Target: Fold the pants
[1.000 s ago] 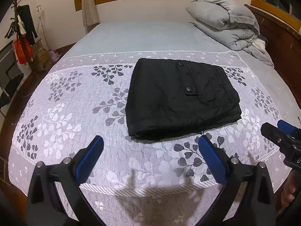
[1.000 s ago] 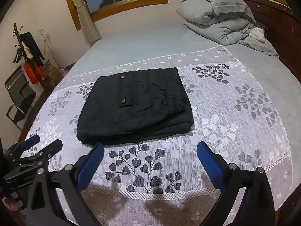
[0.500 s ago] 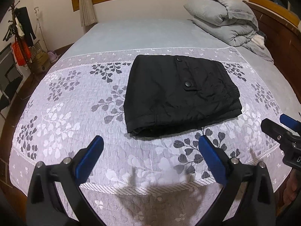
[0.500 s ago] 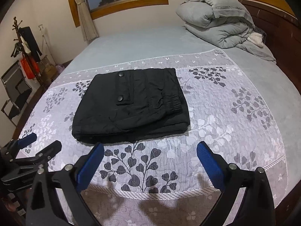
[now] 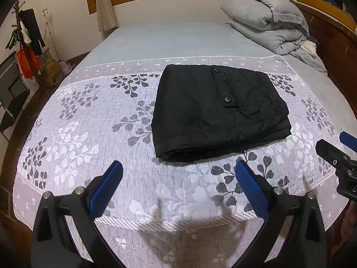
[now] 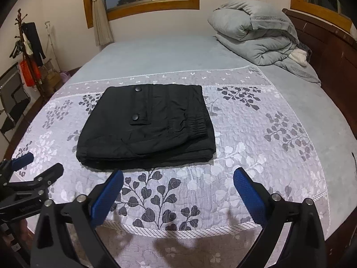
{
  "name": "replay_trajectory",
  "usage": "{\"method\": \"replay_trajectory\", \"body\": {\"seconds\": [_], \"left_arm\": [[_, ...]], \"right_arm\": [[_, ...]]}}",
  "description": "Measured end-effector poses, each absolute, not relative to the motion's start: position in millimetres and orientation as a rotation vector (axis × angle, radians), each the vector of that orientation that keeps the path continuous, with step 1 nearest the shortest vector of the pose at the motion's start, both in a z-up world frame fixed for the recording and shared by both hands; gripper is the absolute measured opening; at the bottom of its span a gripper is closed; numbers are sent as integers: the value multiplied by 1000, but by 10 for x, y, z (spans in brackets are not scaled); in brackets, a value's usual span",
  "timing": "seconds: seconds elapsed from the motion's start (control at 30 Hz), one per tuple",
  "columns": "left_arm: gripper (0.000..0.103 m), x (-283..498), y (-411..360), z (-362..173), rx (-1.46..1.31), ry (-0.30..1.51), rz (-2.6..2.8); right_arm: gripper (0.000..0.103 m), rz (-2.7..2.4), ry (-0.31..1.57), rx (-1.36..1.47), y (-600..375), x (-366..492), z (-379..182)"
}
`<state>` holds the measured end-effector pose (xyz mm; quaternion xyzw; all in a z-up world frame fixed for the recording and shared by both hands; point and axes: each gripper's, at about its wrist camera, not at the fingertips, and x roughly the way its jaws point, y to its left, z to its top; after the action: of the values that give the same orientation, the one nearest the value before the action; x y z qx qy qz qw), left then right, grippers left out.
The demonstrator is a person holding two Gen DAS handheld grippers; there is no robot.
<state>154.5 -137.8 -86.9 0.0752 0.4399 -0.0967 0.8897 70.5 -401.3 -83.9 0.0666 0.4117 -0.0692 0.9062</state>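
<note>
Left hand-held gripper (image 5: 178, 174) and right hand-held gripper (image 6: 178, 181) both spread wide, holding and touching nothing, hovering level over the near edge of the bed (image 5: 67, 134), short of the black pants (image 5: 214, 109) lying folded on the leaf-patterned coverlet (image 6: 256, 134).

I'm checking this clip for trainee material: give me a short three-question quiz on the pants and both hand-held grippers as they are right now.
1. True or false: the black pants lie folded in a compact rectangle on the floral bedspread.
2. Multiple choice: the left hand-held gripper is A) shut on the pants, B) open and holding nothing, C) shut on the bedspread.
3. Fill in: the grey folded duvet lies at the far ___ corner of the bed, near the wooden headboard.

Key: 1 true; 2 B, and the right hand-held gripper is likewise open and apart from the pants; 3 right.
</note>
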Motion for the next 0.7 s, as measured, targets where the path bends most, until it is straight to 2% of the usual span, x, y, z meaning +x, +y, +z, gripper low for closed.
{"method": "replay_trajectory", "body": {"seconds": [0.7], "left_arm": [[100,1562,-1400,-937,163,925,-200]], "right_arm": [[99,-154,867,138,-4054,729,-924]]}}
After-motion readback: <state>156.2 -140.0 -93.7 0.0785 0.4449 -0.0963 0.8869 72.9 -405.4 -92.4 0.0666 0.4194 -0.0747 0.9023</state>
